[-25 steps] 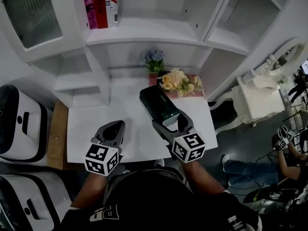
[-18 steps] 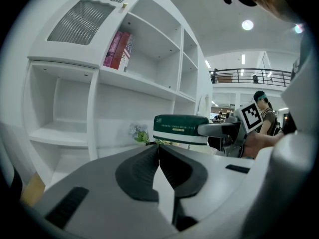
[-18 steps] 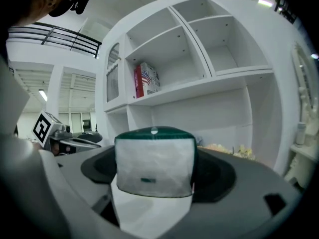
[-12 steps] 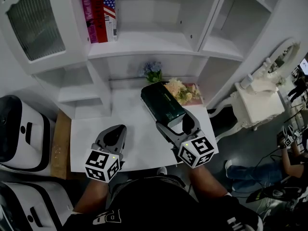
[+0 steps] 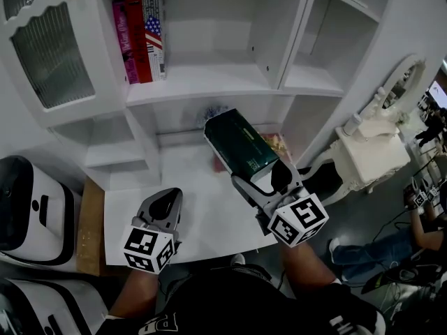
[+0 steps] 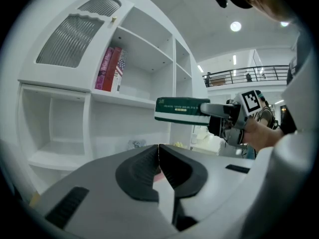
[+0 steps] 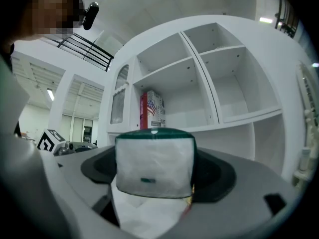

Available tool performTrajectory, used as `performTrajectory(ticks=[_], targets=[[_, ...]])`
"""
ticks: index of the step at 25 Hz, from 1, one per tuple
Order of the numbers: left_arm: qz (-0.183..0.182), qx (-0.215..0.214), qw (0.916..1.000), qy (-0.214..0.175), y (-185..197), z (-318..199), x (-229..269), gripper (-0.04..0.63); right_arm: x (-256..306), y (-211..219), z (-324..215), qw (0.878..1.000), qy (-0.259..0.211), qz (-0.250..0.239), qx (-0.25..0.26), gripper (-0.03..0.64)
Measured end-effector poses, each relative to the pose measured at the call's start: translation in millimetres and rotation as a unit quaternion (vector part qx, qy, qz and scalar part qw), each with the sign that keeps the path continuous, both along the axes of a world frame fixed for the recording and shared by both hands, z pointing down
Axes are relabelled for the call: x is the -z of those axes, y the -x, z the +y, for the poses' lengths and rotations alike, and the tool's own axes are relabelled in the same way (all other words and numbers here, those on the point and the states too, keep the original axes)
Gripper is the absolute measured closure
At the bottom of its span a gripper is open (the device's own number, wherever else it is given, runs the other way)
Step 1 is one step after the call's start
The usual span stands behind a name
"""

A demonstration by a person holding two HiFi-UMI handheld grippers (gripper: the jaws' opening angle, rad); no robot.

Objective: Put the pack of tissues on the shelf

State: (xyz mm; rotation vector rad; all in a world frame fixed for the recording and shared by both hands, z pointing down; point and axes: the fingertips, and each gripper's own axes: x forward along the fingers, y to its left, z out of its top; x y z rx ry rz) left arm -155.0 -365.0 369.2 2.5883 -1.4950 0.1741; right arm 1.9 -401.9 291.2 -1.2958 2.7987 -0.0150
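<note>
Carrying is the step in hand. The right gripper (image 5: 265, 179) has its jaws clamped on the near end of the pack (image 5: 241, 145), which hangs in the air above the worktop (image 5: 195, 211). Its far end is tilted up toward the shelf (image 5: 209, 86), but it is not yet over the board. In the left gripper view the pack sits about level with the shelf's front edge, so it likely needs a little more height before it goes in. Books (image 5: 143, 33) stand at the left of that bay, and the rest of the board looks bare, so the middle or right seems the place to aim. The next move calls for lifting, pushing forward until the pack is over the board, setting it down flat, then letting the jaws part. The left gripper (image 5: 166, 199) is low over the worktop's near side, jaws together with nothing between them
</note>
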Motion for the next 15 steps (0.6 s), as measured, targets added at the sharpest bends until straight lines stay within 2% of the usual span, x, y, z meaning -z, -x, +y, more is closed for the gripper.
performTrajectory(ticks=[5,15], targets=[[0.002,0.001,0.9998,-0.017,-1,-5,14,0.580,32,-1,-6,0.999,-0.033,-0.007,0.001,0.179],[-0.004,-0.003,0.9990,-0.043,-7,-13,35,0.580,65,6,-29,0.998,-0.051,-0.029,0.007,0.179]])
